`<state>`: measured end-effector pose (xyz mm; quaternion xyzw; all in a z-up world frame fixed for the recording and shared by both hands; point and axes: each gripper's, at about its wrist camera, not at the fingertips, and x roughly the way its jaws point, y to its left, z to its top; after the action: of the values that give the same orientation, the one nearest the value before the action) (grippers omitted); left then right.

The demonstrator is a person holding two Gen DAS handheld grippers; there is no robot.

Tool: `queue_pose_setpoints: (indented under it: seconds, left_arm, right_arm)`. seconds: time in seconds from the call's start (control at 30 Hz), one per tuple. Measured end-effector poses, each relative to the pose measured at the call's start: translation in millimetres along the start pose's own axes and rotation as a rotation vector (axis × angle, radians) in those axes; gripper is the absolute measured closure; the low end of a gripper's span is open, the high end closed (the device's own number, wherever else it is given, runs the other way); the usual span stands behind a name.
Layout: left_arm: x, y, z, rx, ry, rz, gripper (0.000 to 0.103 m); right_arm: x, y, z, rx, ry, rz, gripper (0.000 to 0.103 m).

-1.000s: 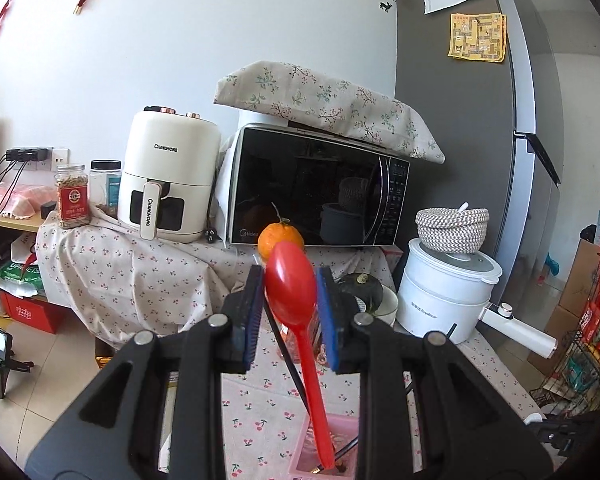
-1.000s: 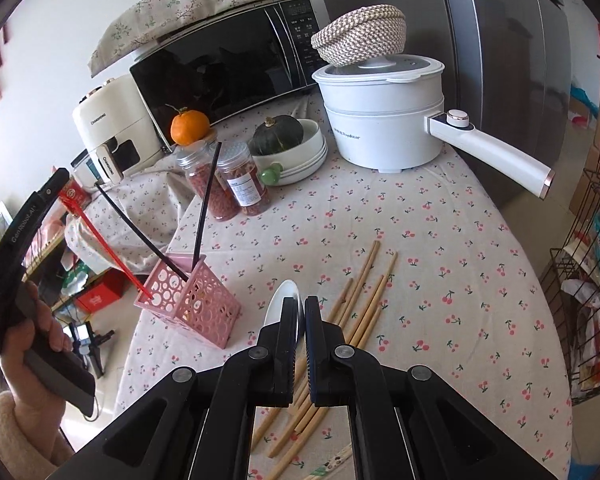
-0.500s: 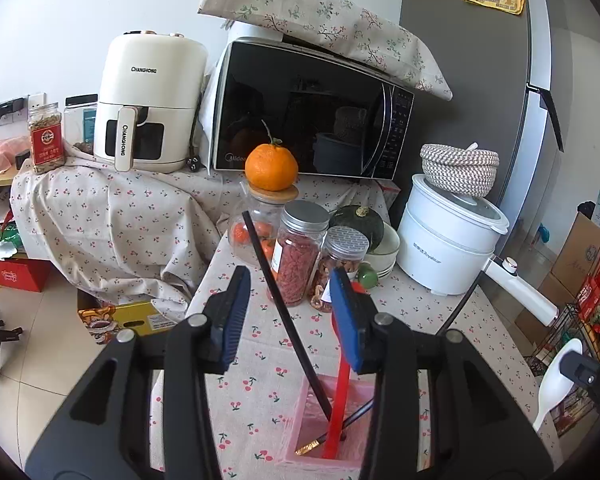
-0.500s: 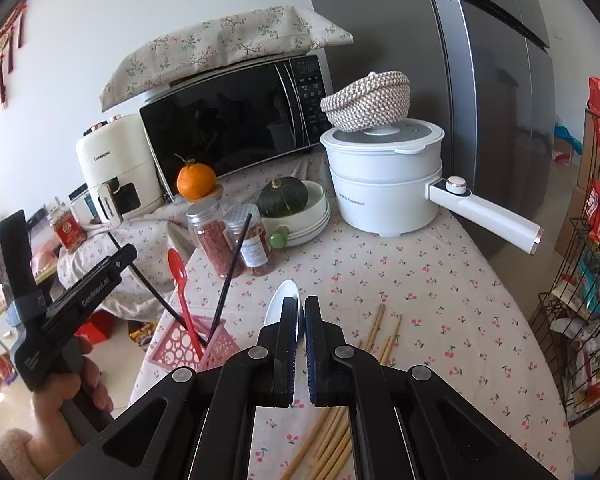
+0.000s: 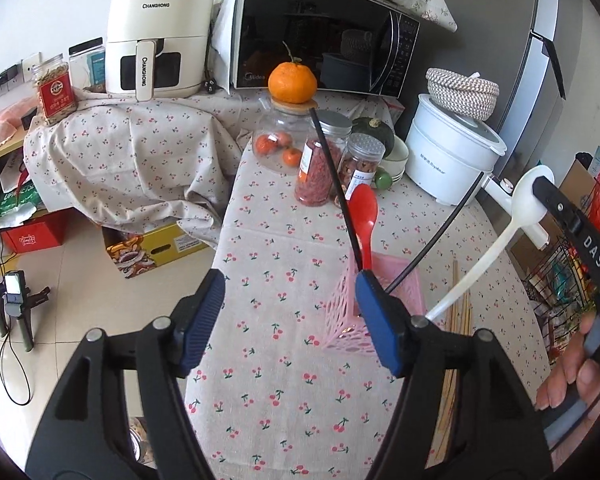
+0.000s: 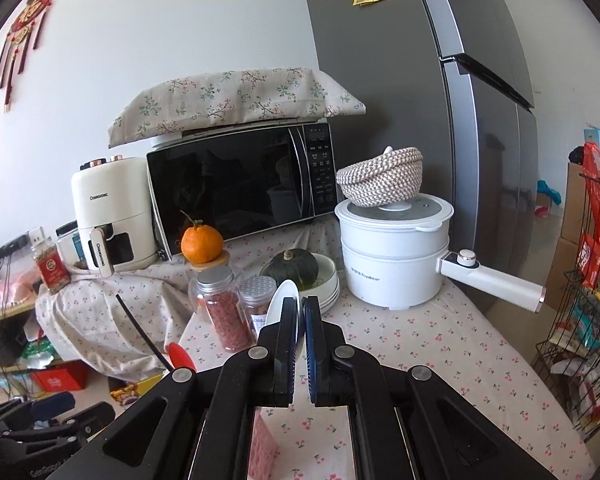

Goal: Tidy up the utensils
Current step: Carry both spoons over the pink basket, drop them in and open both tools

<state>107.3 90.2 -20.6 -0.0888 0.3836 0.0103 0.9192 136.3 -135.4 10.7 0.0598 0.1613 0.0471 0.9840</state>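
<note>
On the cherry-print tablecloth [image 5: 284, 248], a pink basket [image 5: 384, 304] is standing with a red spoon [image 5: 363, 216] and two black chopsticks [image 5: 332, 176] leaning upright in it, handles down, probably so utensils are being collected there. Above it the left gripper [image 5: 288, 312] is hanging with its jaws wide apart, gripping nothing. To its right, the right gripper [image 6: 301, 316] is pinching the bowl of a white spoon [image 5: 496, 240] between closed jaws, handle pointing down toward the basket, likely for dropping in. Wooden chopsticks [image 5: 456, 304] are lying beside the basket, largely hidden behind the left gripper. The basket's inside is hard to make out.
</note>
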Motion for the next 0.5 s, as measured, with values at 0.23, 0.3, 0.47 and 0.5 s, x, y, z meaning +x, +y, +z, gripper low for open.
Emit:
queue_pose_setpoints:
  seconds: [0.23, 0.3, 0.47, 0.5]
  left_arm:
    - [2, 7, -8, 0.037, 0.055, 0.002, 0.034]
    - [2, 8, -9, 0.040, 0.063, -0.001, 0.034]
    - [3, 8, -9, 0.023, 0.089, -0.029, 0.030]
    - [3, 7, -10, 0.021, 0.093, -0.036, 0.029]
  right_arm:
    - [19, 32, -17, -0.121, -0.015, -0.044, 0.098]
    - [24, 36, -21, -0.134, 0.005, -0.036, 0.098]
    - [27, 31, -25, -0.100, 0.073, 0.033, 0.075]
    - [25, 28, -24, -0.087, 0.080, 0.047, 0.069]
